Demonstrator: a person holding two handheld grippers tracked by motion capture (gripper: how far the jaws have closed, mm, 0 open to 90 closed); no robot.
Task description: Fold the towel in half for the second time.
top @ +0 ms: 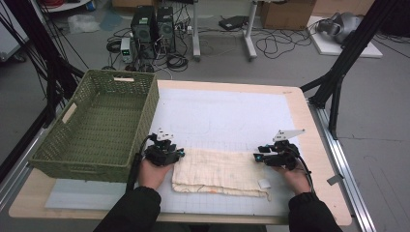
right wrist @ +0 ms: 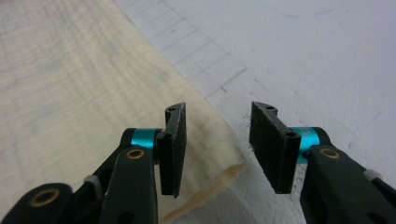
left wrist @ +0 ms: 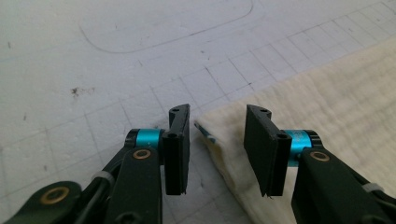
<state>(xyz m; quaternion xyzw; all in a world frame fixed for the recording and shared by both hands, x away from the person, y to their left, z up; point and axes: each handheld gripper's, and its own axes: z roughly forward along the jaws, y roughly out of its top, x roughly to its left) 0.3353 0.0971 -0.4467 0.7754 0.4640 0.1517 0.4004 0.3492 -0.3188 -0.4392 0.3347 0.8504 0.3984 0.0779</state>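
Observation:
A cream folded cloth (top: 220, 171) lies flat on the white gridded mat (top: 227, 116) near the table's front. My left gripper (top: 181, 153) sits at the cloth's far left corner, open. In the left gripper view the cloth (left wrist: 327, 93) has its corner lying between the jaws of that gripper (left wrist: 217, 121), and the pads stand clear of it. My right gripper (top: 257, 157) is at the far right corner, also open. In the right gripper view the cloth (right wrist: 70, 84) runs under the left jaw of that gripper (right wrist: 217, 116), and bare mat shows in the gap.
A green woven basket (top: 145, 111) stands empty at the table's left, close beside the left hand. A small white tag (top: 264, 183) lies on the mat by the cloth's near right corner. The wooden table edge (top: 319, 159) runs to the right of the mat.

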